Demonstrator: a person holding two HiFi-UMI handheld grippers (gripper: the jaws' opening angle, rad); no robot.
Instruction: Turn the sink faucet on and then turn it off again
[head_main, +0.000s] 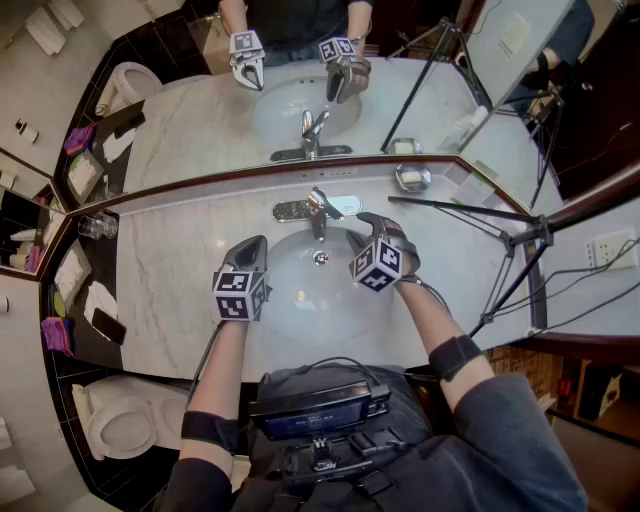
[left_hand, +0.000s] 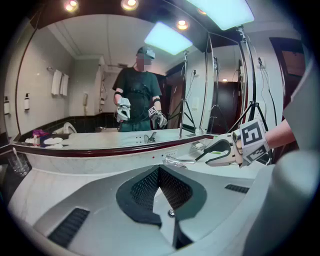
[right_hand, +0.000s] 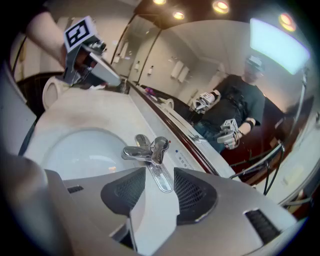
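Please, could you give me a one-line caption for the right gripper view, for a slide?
Right gripper, jaws open, lined up on the chrome faucet lever at the white sink.

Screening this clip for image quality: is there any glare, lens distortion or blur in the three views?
Head view: sharp, evenly lit, but the fisheye bows the white marble counter. Left gripper view: the rectangular ceiling light panel is blown out; corners dark. Right gripper view: the chrome single-lever faucet is sharp with small highlights; corners dark.

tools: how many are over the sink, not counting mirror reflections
2. The left tool is over the basin's left rim; the right tool is over its right side, near the faucet.
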